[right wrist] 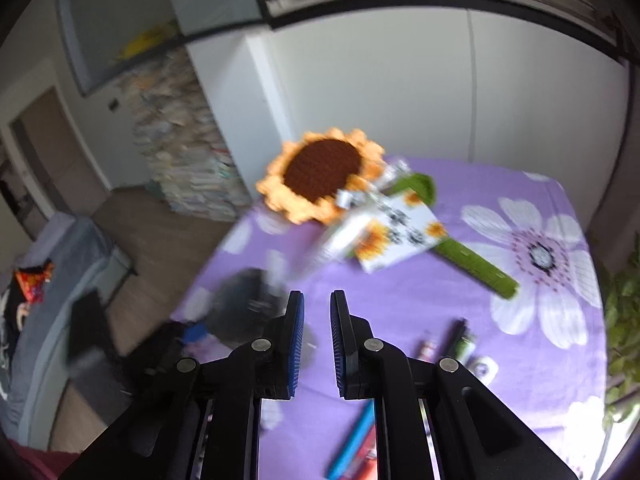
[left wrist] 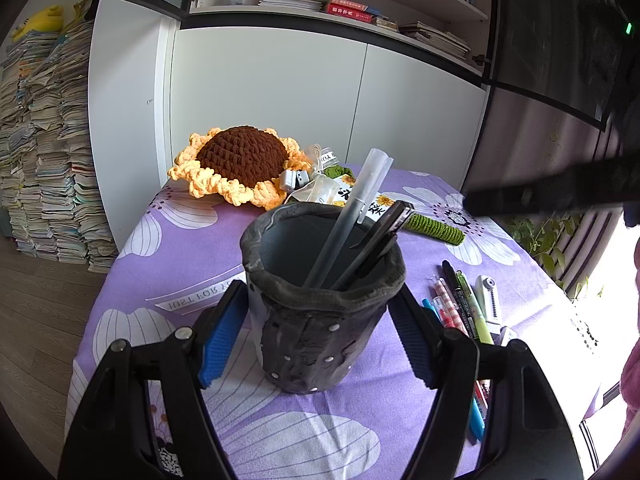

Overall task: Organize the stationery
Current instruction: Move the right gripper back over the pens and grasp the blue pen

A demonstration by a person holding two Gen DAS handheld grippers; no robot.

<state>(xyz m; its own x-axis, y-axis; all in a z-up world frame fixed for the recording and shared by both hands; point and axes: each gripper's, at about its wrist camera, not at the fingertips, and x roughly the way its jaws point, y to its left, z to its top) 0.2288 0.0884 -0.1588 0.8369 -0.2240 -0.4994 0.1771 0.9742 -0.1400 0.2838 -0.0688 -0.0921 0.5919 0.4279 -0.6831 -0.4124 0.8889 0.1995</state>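
In the left wrist view a dark grey pen holder (left wrist: pixel 320 312) stands on the purple flowered cloth (left wrist: pixel 192 248). A frosted pen (left wrist: pixel 348 212) and a black pen (left wrist: pixel 380 240) stick out of it. My left gripper (left wrist: pixel 320 332) has both blue pads against the holder's sides. Several loose pens (left wrist: pixel 460 304) and a correction tape (left wrist: pixel 490 298) lie to its right. My right gripper (right wrist: pixel 317 344) hovers above the table, jaws a little apart, nothing between them. The holder shows blurred in the right wrist view (right wrist: pixel 244 304), with loose pens (right wrist: pixel 356 436) under the gripper.
A crocheted sunflower (left wrist: pixel 240 164) with a green stem (left wrist: pixel 436 230) and a sunflower card (right wrist: pixel 400 236) lie at the table's far side. White cabinets and bookshelves stand behind. A tall stack of books (left wrist: pixel 44 152) is on the floor at left. Plants (right wrist: pixel 624 320) are at right.
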